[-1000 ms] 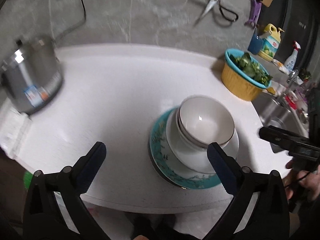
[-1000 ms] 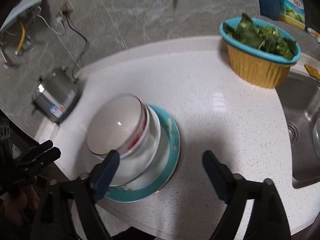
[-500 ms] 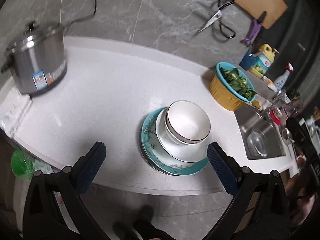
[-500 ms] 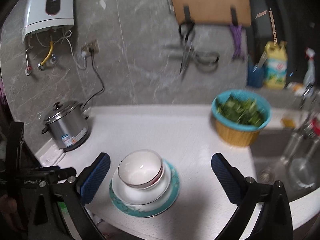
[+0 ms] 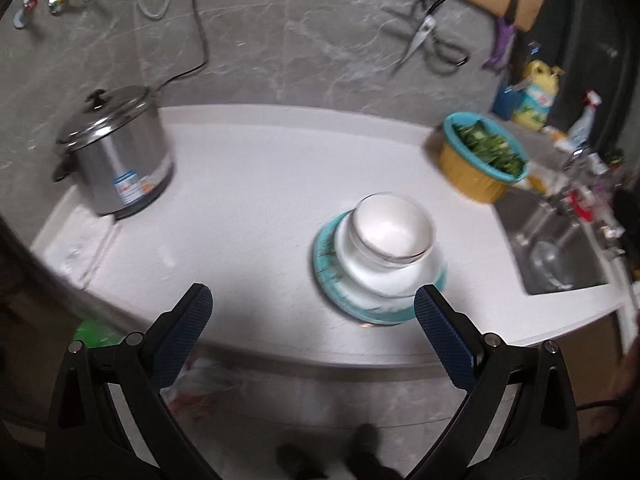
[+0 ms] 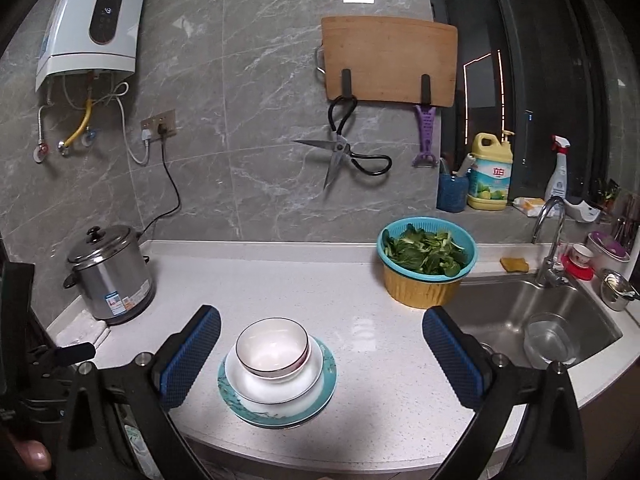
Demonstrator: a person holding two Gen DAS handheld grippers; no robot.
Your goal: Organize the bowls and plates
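Left gripper (image 5: 312, 320): jaws spread wide, nothing between the blue-padded fingers (image 5: 184, 330); held above the near edge of the countertop, apart from the dish stack. The left-wrist view is motion-blurred.
Right gripper (image 6: 320, 350): jaws spread wide, empty; the stack appears between its 2 padded fingers (image 6: 188, 360) in the view, with no contact visible.
Dish stack: 1 pile near the front edge of the countertop (image 6: 280, 280).
Teal plate (image 6: 326, 390): bottom of the pile, flat on the counter, patterned rim.
White plate (image 6: 280, 390): resting on the teal plate, smaller in diameter.
Bowls (image 6: 272, 350): nested upright on the white plate; dark rim lines indicate at least 2; the exact count cannot be confirmed.
Rice cooker (image 6: 108, 274): stainless, lid on, at the left rear of the counter, cord running up to a wall socket (image 6: 158, 124).
Colander (image 6: 428, 252): teal strainer with green leaves, seated in a yellow basin, just left of the sink.
Sink (image 6: 532, 312): stainless, at the right end; a clear container lies inside; the faucet (image 6: 550, 240) stands behind it.
Wall items: wooden cutting board (image 6: 390, 58), scissors (image 6: 344, 156) and a purple peeler (image 6: 424, 136) hanging; water heater (image 6: 90, 20) at upper left.
Ledge items: detergent bottle (image 6: 490, 174) and spray bottle (image 6: 560, 168) behind the sink.
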